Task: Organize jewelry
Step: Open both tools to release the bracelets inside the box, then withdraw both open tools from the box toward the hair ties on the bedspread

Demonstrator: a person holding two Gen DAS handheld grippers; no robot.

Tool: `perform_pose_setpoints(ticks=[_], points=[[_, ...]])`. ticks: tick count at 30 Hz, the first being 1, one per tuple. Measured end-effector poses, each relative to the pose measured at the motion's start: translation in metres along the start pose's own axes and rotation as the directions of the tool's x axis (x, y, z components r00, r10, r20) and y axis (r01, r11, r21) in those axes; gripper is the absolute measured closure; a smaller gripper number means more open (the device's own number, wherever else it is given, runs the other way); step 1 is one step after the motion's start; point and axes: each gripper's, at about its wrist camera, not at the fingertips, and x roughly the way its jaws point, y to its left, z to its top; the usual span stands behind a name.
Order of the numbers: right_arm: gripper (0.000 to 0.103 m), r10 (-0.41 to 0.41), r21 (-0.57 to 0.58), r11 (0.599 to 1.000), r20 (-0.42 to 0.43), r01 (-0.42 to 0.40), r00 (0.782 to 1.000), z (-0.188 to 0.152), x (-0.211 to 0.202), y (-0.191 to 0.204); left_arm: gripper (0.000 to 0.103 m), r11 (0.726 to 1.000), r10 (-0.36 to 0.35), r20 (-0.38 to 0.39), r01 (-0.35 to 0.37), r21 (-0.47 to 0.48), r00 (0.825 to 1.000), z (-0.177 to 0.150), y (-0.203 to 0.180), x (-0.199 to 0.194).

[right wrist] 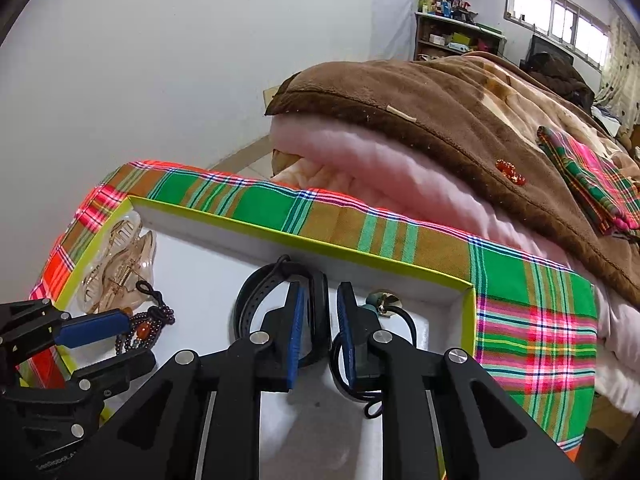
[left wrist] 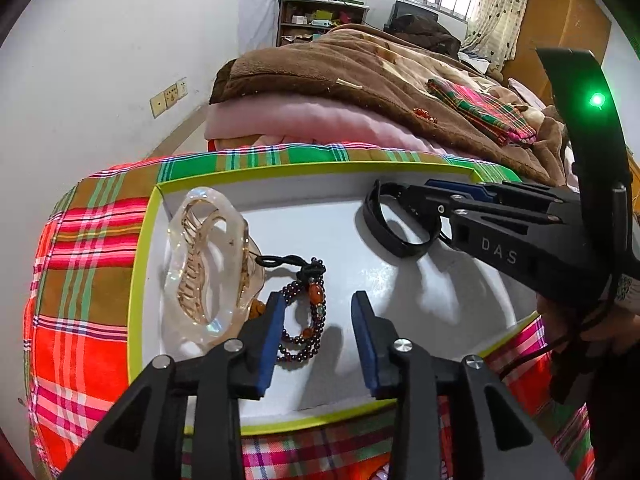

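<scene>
Blue-padded fingers of the left hand-held gripper point(left wrist: 316, 336) fill the bottom of the left wrist view, spread wide apart and holding nothing. Between and just ahead of them lies a dark beaded bracelet point(left wrist: 306, 312) with orange beads and a black knotted cord, resting on the white floor of a shallow box point(left wrist: 140, 280) with a lime-green rim. Just left of that gripper's left finger, touching the bracelet's cord end, sits a translucent amber hair claw clip point(left wrist: 208, 260).

The right hand-held gripper point(right wrist: 318, 332) reaches into the far right part of the same box. Its fingers stand close together with the band of a black wristband point(right wrist: 256, 296) between them; the pads look pressed on the band, which loops out to the left of the fingers. Just right of its right finger lie a black cord point(right wrist: 404, 320) and a small gold-coloured piece point(right wrist: 384, 300), too small to identify.

The box rests on a red, green and brown plaid cloth point(right wrist: 532, 320). Beyond both grippers, a brown blanket point(right wrist: 440, 112) lies over pink bedding point(right wrist: 380, 168) on a bed, with a small orange bead item point(right wrist: 510, 170) on the blanket.
</scene>
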Motion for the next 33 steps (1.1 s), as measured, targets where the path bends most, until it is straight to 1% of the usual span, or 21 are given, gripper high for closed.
perform_pose_setpoints(ticks=[3,4,5,6,7,14,24,29,33], points=[[0.085,0.004,0.005,1.000,0.013,-0.004,1.000,0.000,-0.006,0.001,0.062,1.000,0.000,0.009,0.000,0.000,1.000,0.000,-0.002,-0.006],[0.082,0.003,0.005,1.000,0.016,-0.003,1.000,0.000,-0.008,0.001,0.061,1.000,0.002,0.013,-0.002,0.000,1.000,-0.001,-0.002,-0.008],[0.079,0.003,0.007,1.000,0.020,-0.004,1.000,0.000,-0.010,0.001,0.060,1.000,0.003,0.018,-0.003,-0.001,1.000,-0.001,-0.003,-0.011],[0.068,0.007,0.011,1.000,0.024,-0.007,1.000,-0.001,-0.013,0.001,0.060,1.000,0.002,0.020,-0.002,-0.001,1.000,-0.002,-0.004,-0.014],[0.063,0.009,0.014,1.000,0.028,-0.009,1.000,-0.001,-0.015,0.001,0.060,1.000,0.002,0.024,-0.002,-0.001,1.000,-0.002,-0.004,-0.016],[0.063,0.016,0.017,1.000,0.065,-0.017,0.998,-0.008,-0.042,0.006,0.056,1.000,0.011,0.061,-0.010,-0.006,0.998,-0.008,-0.008,-0.042],[0.063,0.032,0.033,0.999,0.157,-0.038,0.987,-0.029,-0.103,0.019,0.053,1.000,0.027,0.118,-0.025,-0.015,0.993,-0.033,-0.014,-0.086],[0.063,0.039,0.041,0.998,0.195,-0.047,0.980,-0.049,-0.131,0.025,0.052,0.999,0.040,0.149,-0.037,-0.021,0.988,-0.050,-0.013,-0.108],[0.062,0.033,0.024,0.999,0.197,-0.038,0.980,-0.069,-0.143,0.030,0.051,0.999,0.035,0.164,-0.030,-0.032,0.986,-0.069,-0.009,-0.123]])
